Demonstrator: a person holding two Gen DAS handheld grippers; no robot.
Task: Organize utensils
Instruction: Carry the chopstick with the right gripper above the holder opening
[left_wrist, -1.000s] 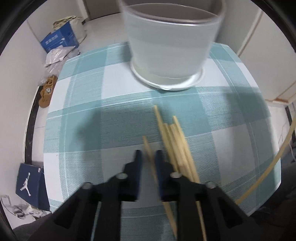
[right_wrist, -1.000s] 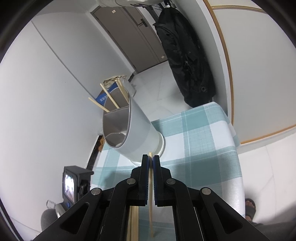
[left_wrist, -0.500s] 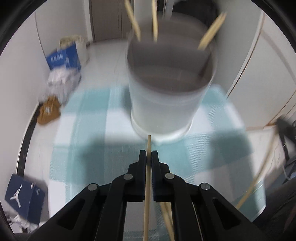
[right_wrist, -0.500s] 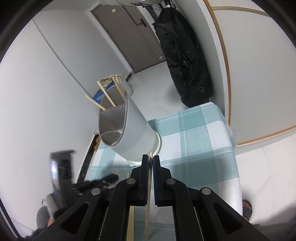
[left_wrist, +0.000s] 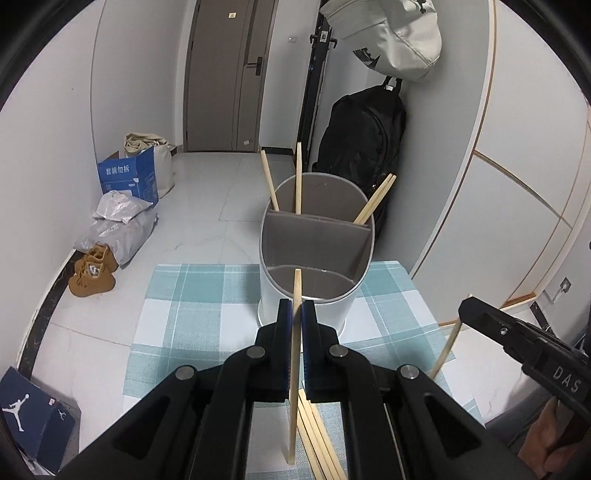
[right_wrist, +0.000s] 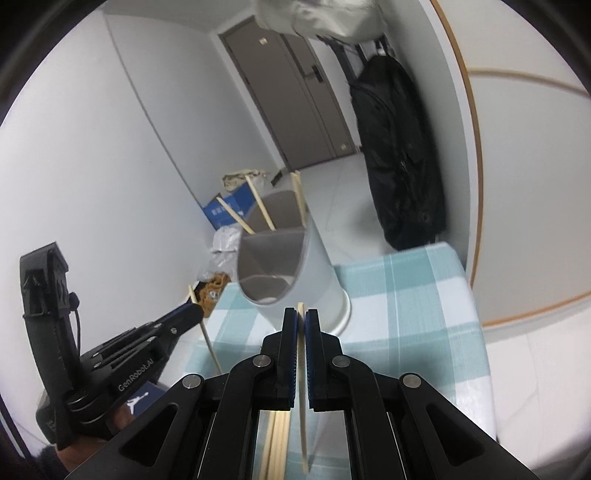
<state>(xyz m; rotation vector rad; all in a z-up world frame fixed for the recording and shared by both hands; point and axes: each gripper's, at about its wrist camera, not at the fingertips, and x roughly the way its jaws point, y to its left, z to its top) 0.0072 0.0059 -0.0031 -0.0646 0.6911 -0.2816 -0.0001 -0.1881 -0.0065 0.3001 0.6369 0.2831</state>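
Observation:
A white utensil holder (left_wrist: 314, 258) with grey dividers stands at the far end of the checked table; it also shows in the right wrist view (right_wrist: 291, 273). Several wooden chopsticks (left_wrist: 299, 177) stand in its back compartments. My left gripper (left_wrist: 294, 314) is shut on a chopstick (left_wrist: 294, 369), held above the table just before the holder. My right gripper (right_wrist: 301, 321) is shut on another chopstick (right_wrist: 303, 398), also raised near the holder. Several loose chopsticks (left_wrist: 317, 443) lie on the cloth below.
The teal checked tablecloth (left_wrist: 192, 295) covers a small table. On the floor are brown shoes (left_wrist: 92, 273), bags and a blue box (left_wrist: 127, 177). A black backpack (left_wrist: 362, 147) hangs on the wall behind the holder.
My left gripper closed on a chopstick from the pile and lifted it up and back from the table. My right gripper stayed shut on its chopstick and shifted slightly.

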